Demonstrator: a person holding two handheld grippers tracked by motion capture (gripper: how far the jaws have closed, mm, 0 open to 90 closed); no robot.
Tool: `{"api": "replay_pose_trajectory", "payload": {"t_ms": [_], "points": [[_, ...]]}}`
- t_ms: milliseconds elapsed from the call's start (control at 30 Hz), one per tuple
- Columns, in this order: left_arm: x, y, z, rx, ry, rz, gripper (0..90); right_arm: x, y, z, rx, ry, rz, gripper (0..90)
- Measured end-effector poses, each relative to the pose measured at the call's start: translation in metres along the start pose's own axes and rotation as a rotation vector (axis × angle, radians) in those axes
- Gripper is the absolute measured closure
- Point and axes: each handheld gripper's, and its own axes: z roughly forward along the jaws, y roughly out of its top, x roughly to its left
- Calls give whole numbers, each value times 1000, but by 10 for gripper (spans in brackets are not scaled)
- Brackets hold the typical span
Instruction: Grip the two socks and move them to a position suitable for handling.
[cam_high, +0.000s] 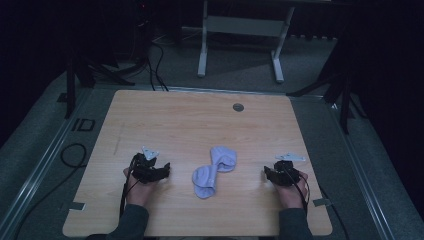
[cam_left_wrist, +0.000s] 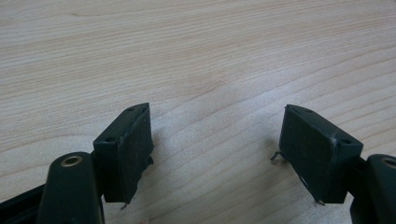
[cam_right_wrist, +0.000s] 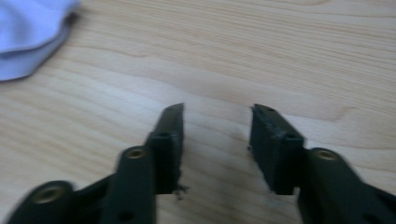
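High view looks down on a light wooden table (cam_high: 190, 115) with a pair of pale lavender socks (cam_high: 214, 171) lying crumpled together a little below its middle, one sock toward the 1 o'clock end of the heap and the other toward 7 o'clock, the two overlapping where they meet. At 9 o'clock from the socks, well apart from them, sits the left gripper (cam_high: 166, 169), held low over the wood by the person's left hand (cam_high: 137, 187), with its grey three-cornered plate on top. At 3 o'clock from the socks, also well apart, is the right gripper (cam_high: 266, 174), held by the right hand (cam_high: 291, 192); both dark sleeves enter from the 6 o'clock edge. A small round grey grommet (cam_high: 238, 107) is set into the table near its 12 o'clock edge. Left gripper view shows the left gripper (cam_left_wrist: 217, 135) with its black jaws spread wide, only bare wood grain between the pads (cam_left_wrist: 133, 149) and nothing gripped. Right gripper view, slightly blurred, shows the right gripper (cam_right_wrist: 217, 126) with its jaws parted by a narrower gap, again with only bare wood between them, while a lavender edge of the socks (cam_right_wrist: 28, 32) lies at 10 o'clock in that view, clear of the jaw tips and untouched.
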Motion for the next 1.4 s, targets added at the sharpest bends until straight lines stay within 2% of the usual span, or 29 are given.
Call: {"api": "replay_pose_trajectory", "payload": {"t_ms": [133,167,233,267,433,600,767,900,1100,1267,1400], "points": [[0,1,-1,8,-4,5,261,7,3,-5,-3,42,-34,728],[0,1,-1,8,-4,5,261,7,3,-5,-3,42,-34,728],[1,1,-1,13,-7,8,261,14,5,-9,-9,77,-68,818],[1,1,-1,14,-8,8,260,16,6,-11,-9,83,-74,832],[0,1,-1,16,-9,6,261,22,7,-20,-23,99,-92,862],[0,1,-2,25,-7,6,261,22,11,-32,-35,118,-87,882],[-1,1,-3,33,-12,11,255,32,22,-46,-57,137,-143,883],[-2,1,-4,40,-17,17,266,45,33,-49,-64,158,-198,887],[-6,2,-8,40,-31,22,435,75,45,-44,-53,213,-281,890],[-6,2,-9,41,-38,24,505,106,51,-37,-32,309,-326,890],[-7,2,-10,43,-43,30,542,133,54,-29,-19,347,-382,891]]}}
